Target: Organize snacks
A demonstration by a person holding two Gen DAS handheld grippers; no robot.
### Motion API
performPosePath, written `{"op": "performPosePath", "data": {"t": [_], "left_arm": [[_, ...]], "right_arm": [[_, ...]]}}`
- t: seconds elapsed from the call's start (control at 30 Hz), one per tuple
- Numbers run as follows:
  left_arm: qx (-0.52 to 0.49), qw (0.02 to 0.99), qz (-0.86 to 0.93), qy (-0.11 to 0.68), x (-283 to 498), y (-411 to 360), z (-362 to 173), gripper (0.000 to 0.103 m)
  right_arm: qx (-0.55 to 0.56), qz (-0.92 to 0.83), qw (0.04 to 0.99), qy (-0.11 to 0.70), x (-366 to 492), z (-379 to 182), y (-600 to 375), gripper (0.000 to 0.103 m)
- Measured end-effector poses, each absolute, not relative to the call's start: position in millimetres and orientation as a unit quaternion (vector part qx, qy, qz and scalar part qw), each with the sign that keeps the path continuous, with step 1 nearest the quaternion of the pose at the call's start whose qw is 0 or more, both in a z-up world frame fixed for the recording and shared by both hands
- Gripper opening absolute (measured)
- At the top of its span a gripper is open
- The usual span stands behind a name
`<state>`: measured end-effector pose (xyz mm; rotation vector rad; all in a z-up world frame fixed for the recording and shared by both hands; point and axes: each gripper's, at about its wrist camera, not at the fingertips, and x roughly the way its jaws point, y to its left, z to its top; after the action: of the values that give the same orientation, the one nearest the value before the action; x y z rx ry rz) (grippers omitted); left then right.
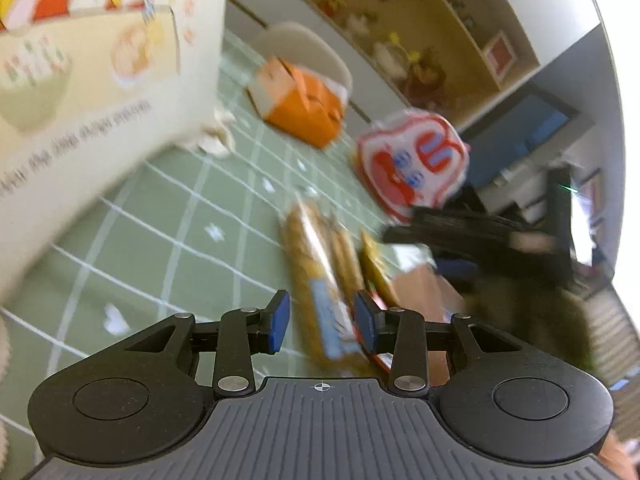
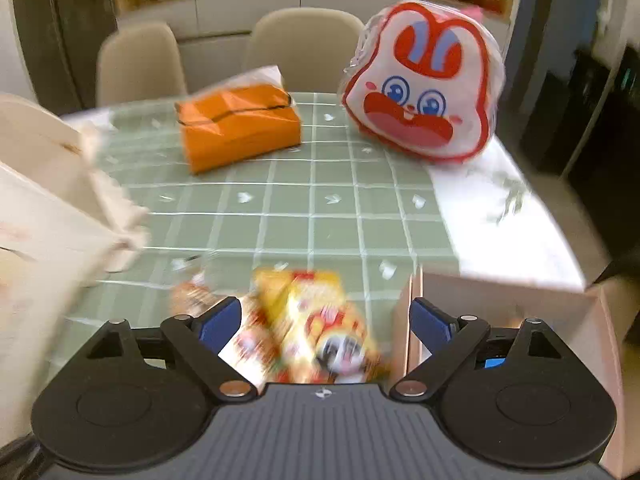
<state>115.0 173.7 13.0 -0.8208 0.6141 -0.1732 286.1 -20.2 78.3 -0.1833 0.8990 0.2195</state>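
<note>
Green checked cloth (image 2: 312,200) covers the bench, printed with small white marks.

Left claw (image 1: 323,322): blue pads (image 1: 279,320) stand partly apart, with a long tan biscuit packet (image 1: 316,280) lying between them; whether the pads press on it cannot be told through the blur. Just right of that packet lie further yellow and red snack packets (image 1: 374,268).

Right claw (image 2: 325,322): blue pads (image 2: 220,322) stand wide apart, clear of the blurred heap of yellow and red snack packets (image 2: 316,320) lying between and below them on the cloth. No pad touches the heap.

Cardboard box (image 2: 416,320): pale brown, its wall just right of the heap, beside the right claw's right pad.

Orange pouch (image 2: 240,128): well ahead of the right claw, slightly to its left, lying flat on the cloth.

Rabbit-face bag (image 2: 424,84): white with red trim and blue eyes, well ahead and to the right of the right claw, standing upright near the bench's far edge.

Cream cloth bag (image 1: 100,80): printed with pictures, close on the left of the left claw.

Two beige chairs (image 2: 136,64): beyond the bench's far edge.
</note>
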Motion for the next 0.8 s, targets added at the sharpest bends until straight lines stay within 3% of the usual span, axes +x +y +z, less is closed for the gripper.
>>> {"op": "performPosePath", "data": {"t": [0.1, 0.27, 0.5, 0.8], "left_arm": [[-0.399, 0.866, -0.087, 0.288, 114, 177, 14, 0.04], [-0.407, 0.864, -0.065, 0.288, 115, 188, 11, 0.04], [-0.392, 0.863, -0.055, 0.314, 122, 183, 2, 0.04], [-0.389, 0.868, -0.024, 0.308, 121, 192, -1, 0.04]], "right_arm": [[-0.105, 0.106, 0.879, 0.452, 299, 61, -5, 0.088], [-0.087, 0.089, 0.871, 0.474, 305, 49, -6, 0.052], [-0.007, 0.137, 0.844, 0.519, 256, 55, -27, 0.05], [-0.049, 0.264, 0.817, 0.511, 165, 65, -13, 0.054]]}}
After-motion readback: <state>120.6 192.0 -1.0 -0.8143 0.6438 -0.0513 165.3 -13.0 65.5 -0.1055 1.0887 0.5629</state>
